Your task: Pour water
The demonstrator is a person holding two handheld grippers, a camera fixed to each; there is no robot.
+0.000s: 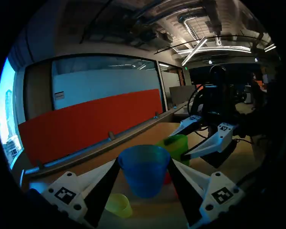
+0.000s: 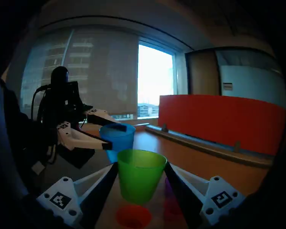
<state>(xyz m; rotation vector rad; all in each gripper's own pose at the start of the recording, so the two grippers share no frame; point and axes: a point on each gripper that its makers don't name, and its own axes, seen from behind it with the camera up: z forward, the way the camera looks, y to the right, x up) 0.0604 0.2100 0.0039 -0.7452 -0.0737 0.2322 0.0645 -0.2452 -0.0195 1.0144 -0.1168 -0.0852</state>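
Left gripper view: the left gripper [image 1: 143, 163] points forward, level with the table [image 1: 152, 133]. Its 2 white fingers are closed against opposite sides of the blue cup [image 1: 144, 173], which stands upright between them with its rim clear of the fingertips. Lower left of it, a yellow cup [image 1: 118, 204] rests on the table. Beyond the blue cup and slightly to its right, the right gripper [image 1: 181, 143] reaches in from the dark right side. Its 2 fingers are clamped on the green cup [image 1: 176, 147], which sits just behind the blue cup's rim. The hand behind that gripper is too dark to make out.

Right gripper view: the right gripper's own fingers run forward and converge on the green cup, pressing its 2 sides, and the cup is upright. The left gripper enters from the left, fingers roughly horizontal, gripping the blue cup just behind the green one. A red cup [image 2: 133, 216] lies on the table below the green cup. A purplish object [image 2: 169, 199], possibly another cup, sits beside it, partly hidden. Whether either held cup contains water cannot be told. A red partition [image 2: 223, 119] borders the table's far edge, and a window [image 2: 156, 78] stands beyond it.
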